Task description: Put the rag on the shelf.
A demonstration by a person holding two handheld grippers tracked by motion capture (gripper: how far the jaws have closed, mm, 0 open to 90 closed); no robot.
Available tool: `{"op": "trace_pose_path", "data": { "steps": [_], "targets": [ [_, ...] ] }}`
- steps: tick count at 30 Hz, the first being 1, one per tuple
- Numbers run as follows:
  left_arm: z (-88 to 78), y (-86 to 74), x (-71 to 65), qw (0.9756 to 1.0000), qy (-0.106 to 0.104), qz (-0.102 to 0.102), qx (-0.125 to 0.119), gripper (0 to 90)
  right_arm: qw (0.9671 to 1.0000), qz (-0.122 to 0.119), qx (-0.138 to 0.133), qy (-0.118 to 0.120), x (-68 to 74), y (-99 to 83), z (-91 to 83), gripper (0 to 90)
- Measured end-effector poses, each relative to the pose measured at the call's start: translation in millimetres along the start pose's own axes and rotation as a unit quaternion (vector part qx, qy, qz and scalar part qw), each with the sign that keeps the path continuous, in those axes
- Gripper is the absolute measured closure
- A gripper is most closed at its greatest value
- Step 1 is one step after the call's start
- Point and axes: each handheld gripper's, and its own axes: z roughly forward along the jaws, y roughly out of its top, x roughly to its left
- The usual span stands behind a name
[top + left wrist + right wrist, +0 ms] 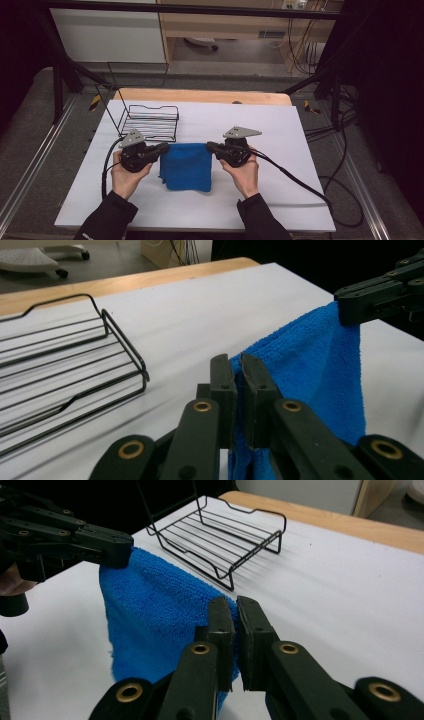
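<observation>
Both hands are up off the white table top [280, 195], and between them hangs a bright blue terry cloth [186, 166], stretched by its two upper corners. The left gripper [165, 148], black with a grey three-cornered plate on top, has its jaws pressed together on the cloth's left upper corner; in the left gripper view that gripper [239, 371] shows a sliver of blue pinched between its pads, with the fabric [320, 370] draping away and down to the right. Across from it the right gripper [210, 147] is clamped the same way on the opposite corner, and in the right gripper view its tips [235, 611] bite the blue edge while the cloth [150, 615] falls in soft folds toward the table. The top hem runs fairly taut from one set of jaws to the other, and the lower part looks to rest on the white surface, bunched slightly. Just behind the cloth, toward the far left of the table, sits an empty black wire rack [150, 122], standing apart from the fabric. A black cable [300, 182] trails from the right gripper across the table.
</observation>
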Motion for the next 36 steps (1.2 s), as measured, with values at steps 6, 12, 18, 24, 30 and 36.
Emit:
{"op": "trace_pose_path", "data": {
  "steps": [6, 12, 18, 24, 30, 36],
  "targets": [
    [-10.0, 7.1, -5.2, 0.9997, 0.002, 0.006, -0.022, 85.0, 0.9994, -0.024, -0.023, -0.002, 6.2, 11.1, -9.6, 86.0],
    [-18.9, 13.3, -7.3, 0.9990, 0.006, 0.010, -0.043, 85.1, 0.9985, -0.037, -0.039, -0.002, 12.0, 21.6, -15.9, 86.0],
    [-29.4, 19.1, -6.7, 0.9976, 0.016, 0.012, -0.067, 85.1, 0.9972, -0.050, -0.056, -0.001, 19.1, 30.6, -18.5, 86.0],
    [-40.3, 24.3, -5.4, 0.9954, 0.026, 0.015, -0.091, 85.1, 0.9955, -0.058, -0.075, -0.003, 26.4, 38.2, -17.6, 86.0],
    [-49.1, 28.3, -2.9, 0.9930, 0.037, 0.015, -0.112, 85.2, 0.9929, -0.070, -0.096, -0.005, 35.3, 47.6, -16.5, 86.1],
    [-55.5, 29.9, 0.6, 0.9908, 0.049, 0.017, -0.125, 85.3, 0.9909, -0.074, -0.112, -0.005, 41.9, 52.4, -12.6, 86.1]
  ]
}}
